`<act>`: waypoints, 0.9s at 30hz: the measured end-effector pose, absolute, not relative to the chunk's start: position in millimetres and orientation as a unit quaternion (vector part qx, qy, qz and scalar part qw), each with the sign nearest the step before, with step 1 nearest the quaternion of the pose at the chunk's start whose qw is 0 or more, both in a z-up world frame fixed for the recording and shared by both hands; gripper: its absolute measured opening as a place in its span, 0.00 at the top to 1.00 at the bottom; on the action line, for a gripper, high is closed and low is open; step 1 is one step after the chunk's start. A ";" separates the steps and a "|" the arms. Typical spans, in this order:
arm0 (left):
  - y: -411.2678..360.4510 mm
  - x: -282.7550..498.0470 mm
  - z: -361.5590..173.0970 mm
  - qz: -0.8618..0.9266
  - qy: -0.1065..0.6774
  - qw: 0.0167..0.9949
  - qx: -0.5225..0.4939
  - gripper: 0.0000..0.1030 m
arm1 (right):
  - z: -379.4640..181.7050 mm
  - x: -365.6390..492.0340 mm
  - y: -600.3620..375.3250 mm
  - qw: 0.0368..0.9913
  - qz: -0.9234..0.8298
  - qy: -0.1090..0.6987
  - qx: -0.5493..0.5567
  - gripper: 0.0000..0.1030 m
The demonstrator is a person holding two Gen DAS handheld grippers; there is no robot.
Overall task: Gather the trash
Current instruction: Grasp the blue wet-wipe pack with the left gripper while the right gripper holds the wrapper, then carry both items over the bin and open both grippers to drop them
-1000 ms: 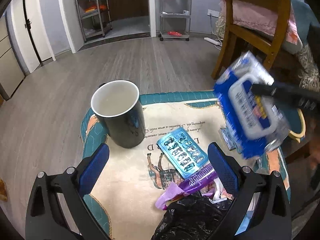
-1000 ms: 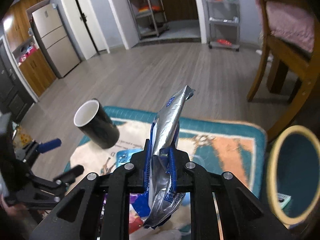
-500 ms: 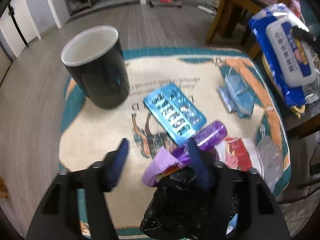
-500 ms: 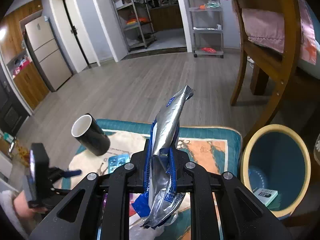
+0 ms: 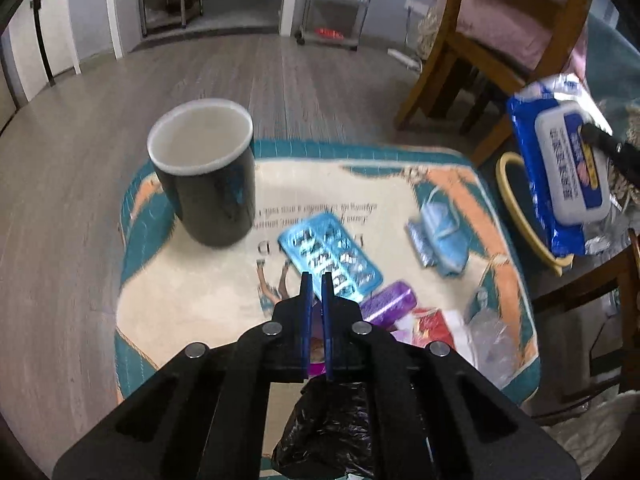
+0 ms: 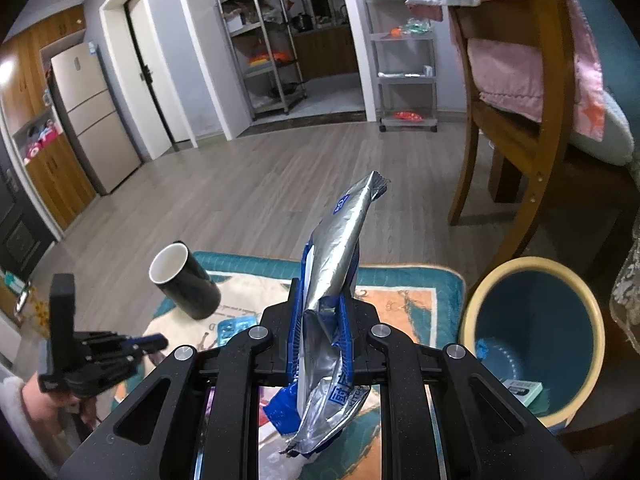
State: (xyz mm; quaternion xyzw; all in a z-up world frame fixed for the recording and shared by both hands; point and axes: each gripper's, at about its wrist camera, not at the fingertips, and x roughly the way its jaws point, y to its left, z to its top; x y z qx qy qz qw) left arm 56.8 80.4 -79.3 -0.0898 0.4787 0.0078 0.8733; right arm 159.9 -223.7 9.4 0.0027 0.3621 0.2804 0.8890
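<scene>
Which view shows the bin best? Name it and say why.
The right wrist view: the bin shows whole, its yellow rim, blue inside and a small box at the bottom. In the left wrist view only an arc of its rim shows, the rest hidden behind the blue wipes pack.

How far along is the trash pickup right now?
Early. Done: a small box already lies in the bin. In hand: the right gripper is shut on the blue wipes pack; the left gripper is shut on a purple wrapper. Left: blister pack, face mask, purple tube, red wrapper.
</scene>
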 end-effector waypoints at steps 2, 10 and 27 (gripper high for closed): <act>77.1 55.5 -67.5 0.008 0.463 0.882 -0.084 0.97 | 12.8 157.4 -228.7 0.892 0.275 0.359 0.005 0.83; 50.7 54.8 -19.3 0.000 0.400 0.915 -0.056 0.97 | 29.4 148.6 -255.9 0.905 0.250 0.345 0.015 0.83; -90.0 87.8 27.7 -0.111 0.340 0.934 -0.004 0.97 | 34.1 154.7 -364.4 0.928 0.159 0.333 0.042 0.83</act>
